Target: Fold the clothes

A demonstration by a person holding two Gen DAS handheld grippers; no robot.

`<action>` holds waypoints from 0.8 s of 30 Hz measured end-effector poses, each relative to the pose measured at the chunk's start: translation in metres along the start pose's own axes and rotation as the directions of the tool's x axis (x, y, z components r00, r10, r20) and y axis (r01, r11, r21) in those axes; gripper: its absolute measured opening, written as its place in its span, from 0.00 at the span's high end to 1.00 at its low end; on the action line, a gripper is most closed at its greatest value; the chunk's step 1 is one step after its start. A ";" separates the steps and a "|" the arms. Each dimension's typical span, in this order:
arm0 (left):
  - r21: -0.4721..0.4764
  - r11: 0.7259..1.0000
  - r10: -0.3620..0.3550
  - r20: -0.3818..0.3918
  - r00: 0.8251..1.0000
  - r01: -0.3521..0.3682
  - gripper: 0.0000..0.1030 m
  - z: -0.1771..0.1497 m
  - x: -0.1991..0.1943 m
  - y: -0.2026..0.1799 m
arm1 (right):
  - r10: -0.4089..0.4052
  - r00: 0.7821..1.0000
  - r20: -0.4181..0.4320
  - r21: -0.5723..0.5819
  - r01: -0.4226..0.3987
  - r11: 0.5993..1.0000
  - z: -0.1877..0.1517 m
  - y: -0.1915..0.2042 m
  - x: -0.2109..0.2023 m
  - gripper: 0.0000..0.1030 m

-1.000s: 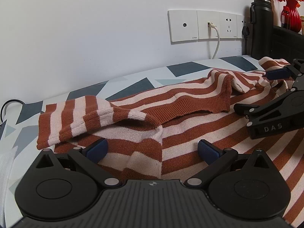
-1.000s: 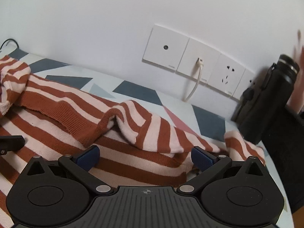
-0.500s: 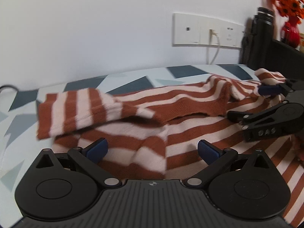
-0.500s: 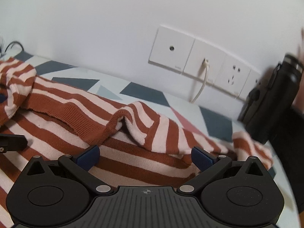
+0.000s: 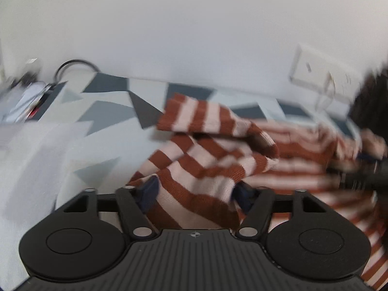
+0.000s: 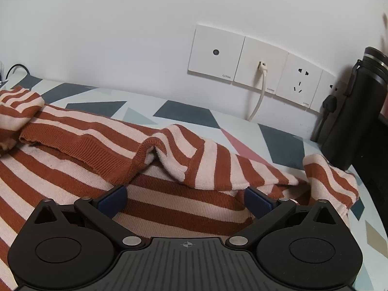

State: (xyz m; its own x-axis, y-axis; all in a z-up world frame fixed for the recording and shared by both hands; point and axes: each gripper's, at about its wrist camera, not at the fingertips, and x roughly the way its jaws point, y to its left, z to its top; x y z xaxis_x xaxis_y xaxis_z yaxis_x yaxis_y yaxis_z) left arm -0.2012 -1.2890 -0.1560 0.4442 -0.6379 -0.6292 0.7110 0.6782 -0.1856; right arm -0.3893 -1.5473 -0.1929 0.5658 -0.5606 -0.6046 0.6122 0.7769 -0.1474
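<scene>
Left wrist view, blurred: left gripper (image 5: 194, 194) jaws just been closing, bunched fold of striped sweater (image 5: 208, 169) between blue pads; cloth fills gap and meets both pads, grip looks on. Sweater spreads from centre toward 3 o'clock over geometric-print tablecloth (image 5: 104, 111). Dark cable loop (image 5: 75, 66) at 10 o'clock.

Right wrist view, sharp: right gripper (image 6: 185, 200) jaws wide apart above sweater (image 6: 97, 143), pads pinch nothing. Folded sleeve (image 6: 206, 160) just beyond pads. Wall sockets (image 6: 262, 65) at 1 o'clock, black flask (image 6: 354, 111) at 3 o'clock.

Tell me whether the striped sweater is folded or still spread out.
Partly folded: the striped sweater lies across the patterned tablecloth with one sleeve turned over its body, the rest rumpled.
</scene>
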 end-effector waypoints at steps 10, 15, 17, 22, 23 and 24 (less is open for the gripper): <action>0.188 0.982 0.015 -0.048 0.999 -0.006 0.09 0.029 0.048 -0.070 | 0.012 1.000 -0.008 0.019 -0.012 1.000 0.000 -0.003 0.002 0.01; 0.197 0.980 0.014 -0.066 0.998 -0.001 0.68 0.030 0.061 -0.067 | 0.010 1.000 -0.005 0.016 -0.010 1.000 -0.001 -0.002 0.002 0.01; 0.210 0.977 -0.013 -0.058 0.998 0.025 0.81 0.030 0.052 -0.058 | 0.013 1.000 -0.006 0.020 -0.012 1.000 -0.001 -0.003 0.002 0.01; 0.305 0.947 0.110 -0.009 0.994 -0.102 0.86 0.042 0.024 -0.034 | 0.014 1.000 -0.007 0.023 -0.014 1.000 -0.001 -0.003 0.001 0.01; 0.319 0.938 0.140 0.001 0.990 -0.133 0.86 0.045 0.020 -0.029 | 0.014 1.000 -0.006 0.023 -0.014 1.000 -0.001 -0.003 0.001 0.01; 0.333 0.929 0.170 0.013 0.985 -0.165 0.86 0.049 0.015 -0.023 | 0.014 1.000 -0.006 0.024 -0.014 1.000 -0.001 -0.003 0.001 0.01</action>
State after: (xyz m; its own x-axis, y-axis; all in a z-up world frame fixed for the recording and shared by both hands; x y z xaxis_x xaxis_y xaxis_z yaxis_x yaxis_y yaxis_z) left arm -0.1838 -1.3319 -0.1248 0.5657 -0.5176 -0.6419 0.7684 0.6135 0.1824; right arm -0.3908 -1.5496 -0.1941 0.5709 -0.5477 -0.6116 0.6171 0.7776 -0.1204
